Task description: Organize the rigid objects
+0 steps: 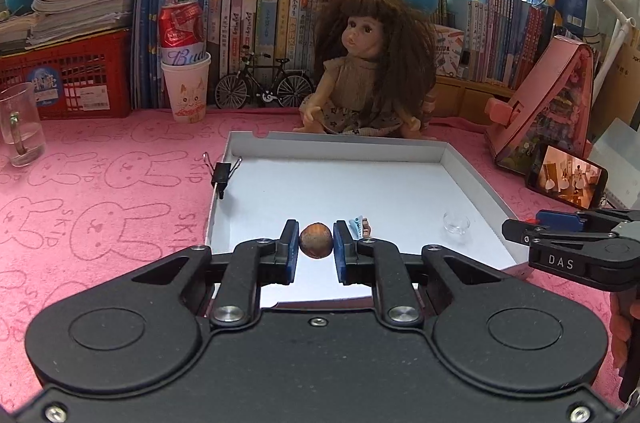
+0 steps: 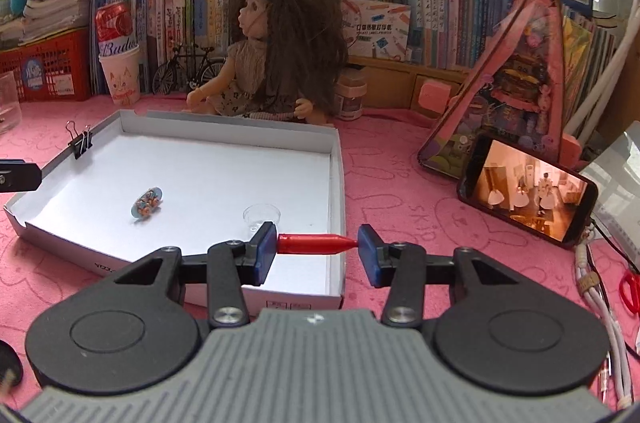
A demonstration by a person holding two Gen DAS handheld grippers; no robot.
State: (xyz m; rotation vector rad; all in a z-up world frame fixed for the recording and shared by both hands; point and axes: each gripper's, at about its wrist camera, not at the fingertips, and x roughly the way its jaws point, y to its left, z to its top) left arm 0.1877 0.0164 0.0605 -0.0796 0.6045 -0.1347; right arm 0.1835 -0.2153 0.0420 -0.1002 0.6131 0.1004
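**A:** Over the near edge of the shallow white cardboard box point(image 1: 476, 191), centre of the left wrist frame, the left gripper point(image 1: 316, 243) is closed tight on a small round brown ball point(image 1: 315, 240), nut-like. Why pinch it dead centre betw. the pads?

**B:** Prob. so a round thing can't roll out. It hangs above the box floor, lower middle of frame, so I judge it's headed in w/ the rest.

**A:** And the right gripper point(image 2: 317, 243)?

**B:** About a third open, clamped end to end on a red plastic bullet-shaped piece point(image 2: 316, 242), blunt end on the left pad, tip on the right. It sits crosswise, over the box's near right corner in the right wrist frame. Lengthwise grip looks less secure, imo.

**A:** What's already in the box?

**B:** A tiny blue toy skateboard point(image 2: 147, 207), wheels up, left of centre, and a small clear plastic cup point(image 2: 262, 214) near the right wall. A black binder clip point(image 2: 81, 142) bites the left wall, maybe to stiffen it.

**A:** Hard to see?

**B:** In the left wrist frame the skateboard is mostly hidden behind the right finger. The ball's material is unclear. The right gripper is cut off at that frame's right edge, w/ only a bit of the person's hand showing.
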